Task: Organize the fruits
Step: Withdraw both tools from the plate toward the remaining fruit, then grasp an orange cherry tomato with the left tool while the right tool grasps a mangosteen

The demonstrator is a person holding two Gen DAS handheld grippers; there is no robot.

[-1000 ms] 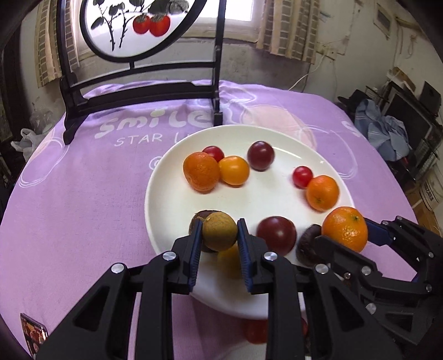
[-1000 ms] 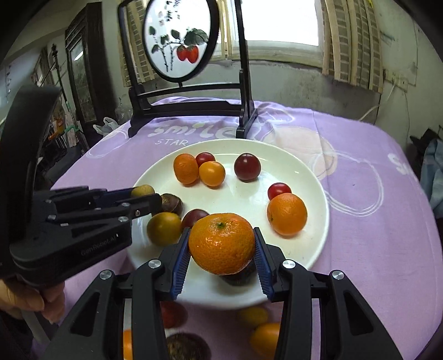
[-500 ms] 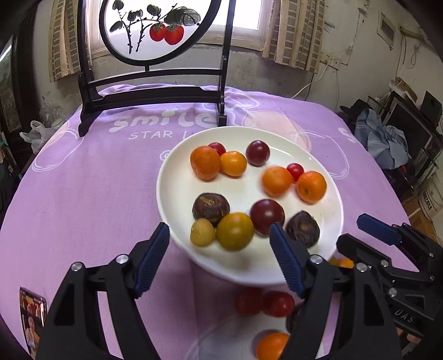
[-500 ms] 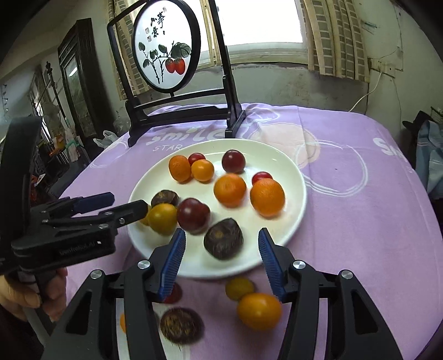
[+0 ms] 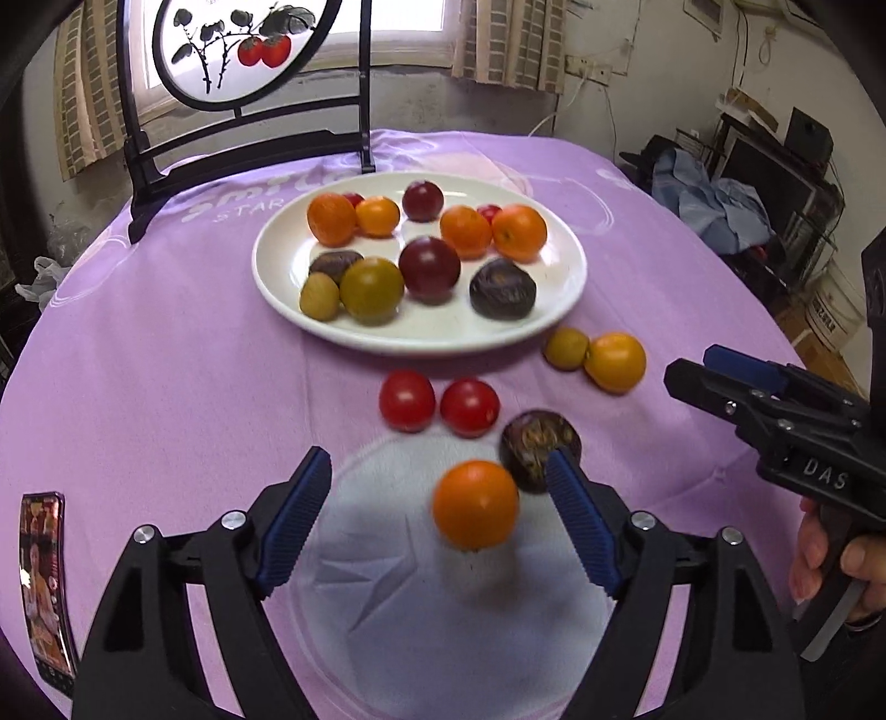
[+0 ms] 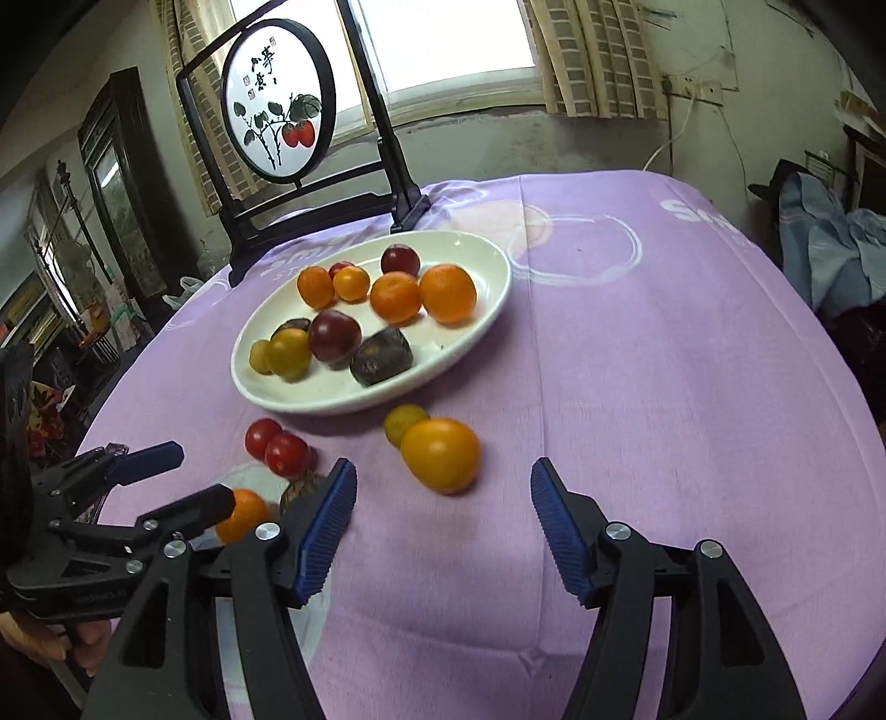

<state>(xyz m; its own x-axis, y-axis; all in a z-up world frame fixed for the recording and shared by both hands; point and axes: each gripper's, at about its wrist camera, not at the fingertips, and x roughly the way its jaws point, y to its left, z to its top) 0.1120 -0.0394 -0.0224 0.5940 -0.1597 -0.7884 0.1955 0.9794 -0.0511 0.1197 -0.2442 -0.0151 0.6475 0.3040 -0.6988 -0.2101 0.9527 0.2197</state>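
Observation:
A white plate holds several fruits: oranges, dark plums, a yellow tomato, a longan and dark passion fruits. On the purple cloth near me lie two red tomatoes, an orange fruit, a dark passion fruit, a small yellow fruit and a yellow-orange fruit. My left gripper is open and empty, with the orange fruit between its fingers. My right gripper is open and empty just before the yellow-orange fruit.
A black stand with a round painted panel stands behind the plate. A phone lies at the left table edge. The right gripper also shows in the left wrist view, the left in the right wrist view.
Both grippers let go of their fruits over the plate, opened, and pulled back toward the near table edge. The loose fruits on the cloth have come into view.

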